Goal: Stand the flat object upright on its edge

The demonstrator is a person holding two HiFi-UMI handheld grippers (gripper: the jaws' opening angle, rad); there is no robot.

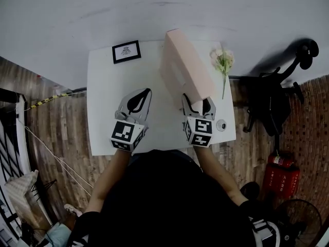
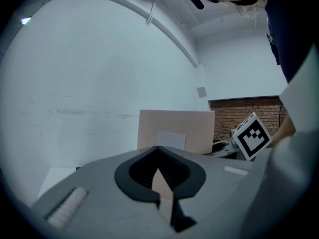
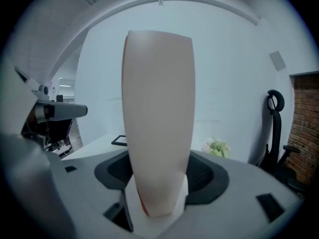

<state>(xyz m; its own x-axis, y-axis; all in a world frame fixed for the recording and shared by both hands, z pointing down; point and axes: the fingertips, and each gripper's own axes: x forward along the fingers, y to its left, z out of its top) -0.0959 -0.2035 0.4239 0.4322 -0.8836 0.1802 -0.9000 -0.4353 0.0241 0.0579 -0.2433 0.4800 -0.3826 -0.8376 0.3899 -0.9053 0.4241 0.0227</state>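
A flat pale pink box (image 1: 185, 71) rises off the white table (image 1: 103, 112), tilted up on its near end, with my right gripper (image 1: 198, 101) shut on that lower end. In the right gripper view the box (image 3: 158, 118) stands tall and narrow between the jaws of the right gripper (image 3: 158, 173). My left gripper (image 1: 145, 92) hovers to the box's left, shut, with nothing in it. In the left gripper view the shut left gripper (image 2: 158, 148) points at the box's broad face (image 2: 174, 126), which carries a white label.
A black-framed picture (image 1: 126, 51) lies at the table's back left. A sprig of pale flowers (image 1: 223, 60) lies at the back right, and a small round object (image 1: 221, 125) sits by the right edge. A black stand (image 1: 272, 96) is on the floor right of the table.
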